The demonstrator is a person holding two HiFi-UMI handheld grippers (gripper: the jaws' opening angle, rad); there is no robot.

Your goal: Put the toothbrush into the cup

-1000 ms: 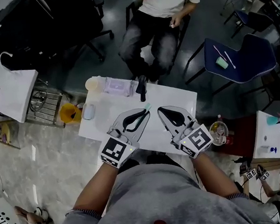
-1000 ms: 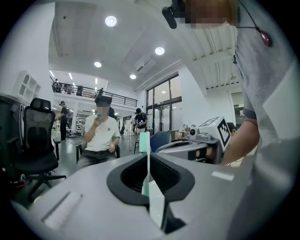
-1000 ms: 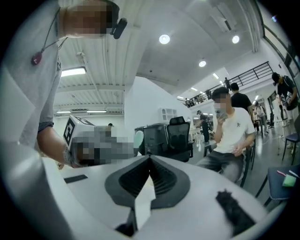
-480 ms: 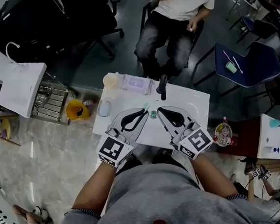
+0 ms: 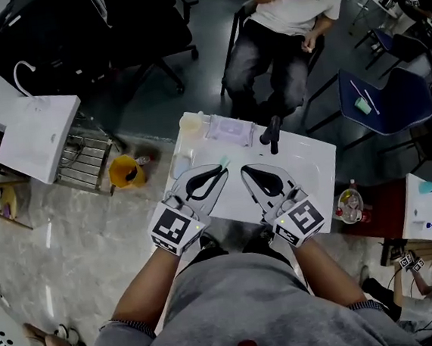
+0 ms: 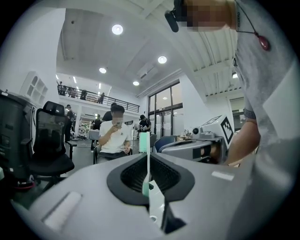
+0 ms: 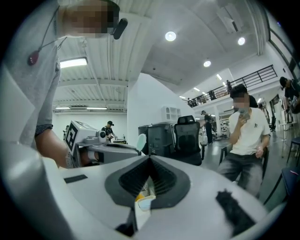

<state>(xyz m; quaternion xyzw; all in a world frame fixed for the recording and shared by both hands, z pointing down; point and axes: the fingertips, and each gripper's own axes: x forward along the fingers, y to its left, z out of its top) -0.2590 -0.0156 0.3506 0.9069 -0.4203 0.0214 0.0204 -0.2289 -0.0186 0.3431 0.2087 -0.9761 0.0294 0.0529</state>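
While both hands are travelling level toward the table's left side, the left grey two-jaw gripper [image 5: 219,173] is staying clamped on the white-and-mint plastic toothbrush [image 5: 225,164]. Jaws are nearly together, pads pressing on the handle. The handle is lying along the jaws, with the mint head poking out past the tips toward the far side. No slip is showing, and the grip is looking the same as a second ago.

The right grey two-jaw gripper [image 5: 246,171] is riding just beside it, jaws meeting at the tips and gripping nothing. A thin slit below the tips is showing scraps of yellow and pale colour, which I am taking for things beyond.

Outward: the white rectangular table [image 5: 307,171] is sliding rightward under the pair in the head view. A second ago the grippers were hanging over its near middle. Now they are hanging over its near-left part. The pale cream round cup [image 5: 191,123], at the far-left corner, is now sitting near the brush head, just far and left of it. Before, it was well apart to the left. A bluish-white rounded thing [image 5: 181,164] at the left edge is lying nearer still, and I cannot tell what it is.

Meaning for the task: the carry is nearing its end and insertion is not yet begun. I am judging that the level brush is needing tipping upright over the cup's mouth before release.
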